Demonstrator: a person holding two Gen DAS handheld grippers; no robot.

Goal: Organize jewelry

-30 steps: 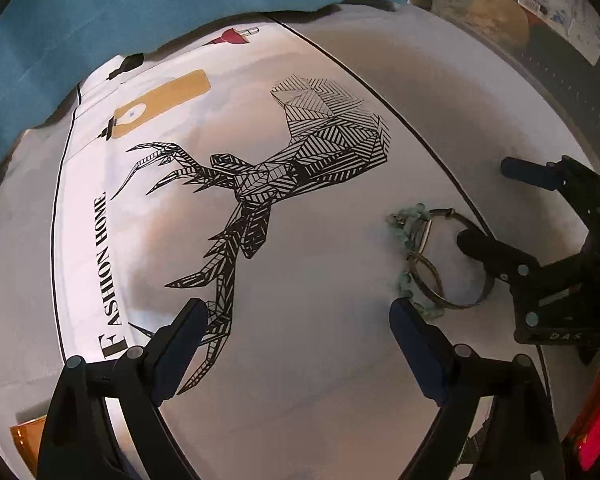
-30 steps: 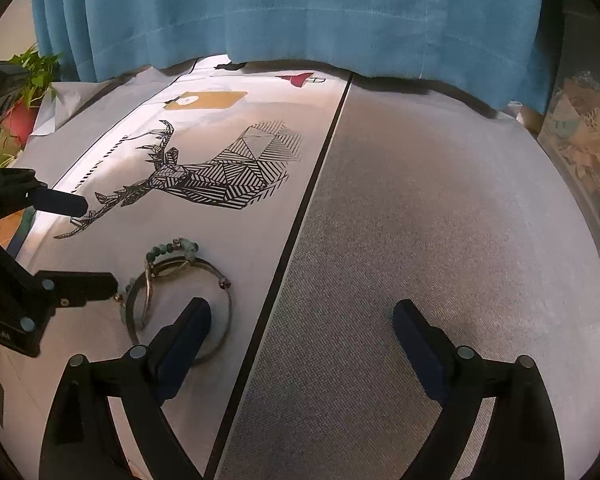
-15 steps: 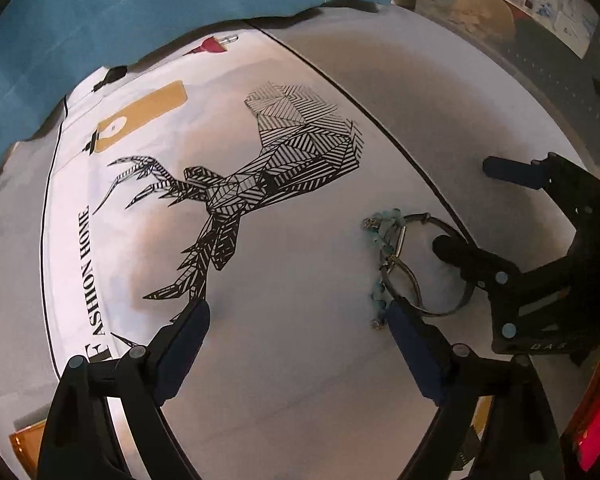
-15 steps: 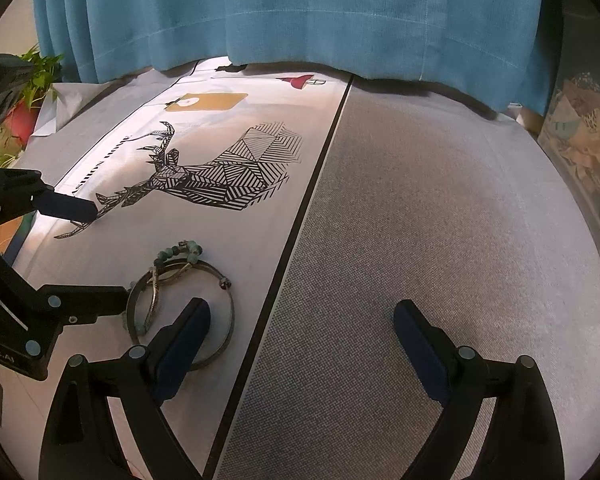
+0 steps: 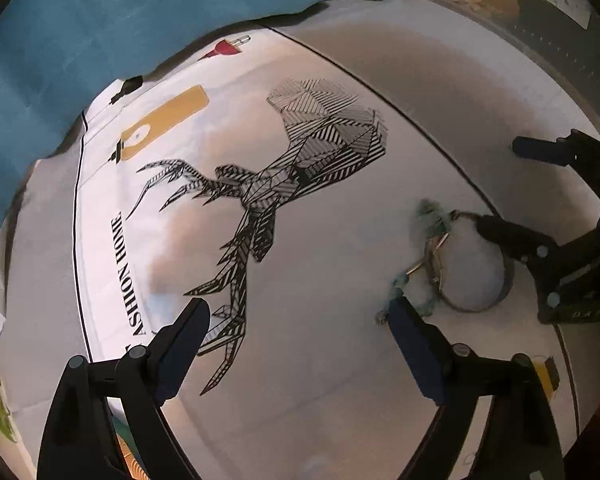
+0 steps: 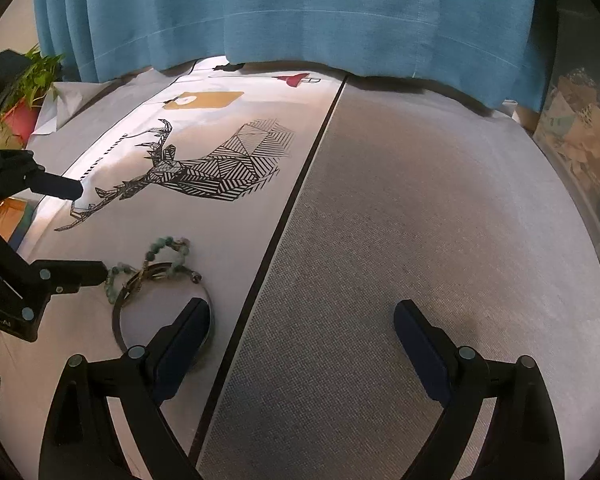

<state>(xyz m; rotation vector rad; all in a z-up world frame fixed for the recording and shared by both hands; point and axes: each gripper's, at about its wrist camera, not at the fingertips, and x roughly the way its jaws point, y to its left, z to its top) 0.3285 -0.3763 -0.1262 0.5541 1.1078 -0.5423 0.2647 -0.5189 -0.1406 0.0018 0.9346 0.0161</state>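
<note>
A: Where are the bangles (image 6: 160, 304)?
B: On the tabletop (image 6: 420, 208), tangled with the beaded bracelet (image 6: 168, 250).
A: Nearest fingers?
B: Both close. Left gripper (image 5: 296, 322), spread empty: one o'clock. Right gripper (image 6: 302, 326), spread empty: nine o'clock.

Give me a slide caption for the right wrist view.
Open right gripper beside bangle and beaded bracelet on deer-print cloth.
</note>
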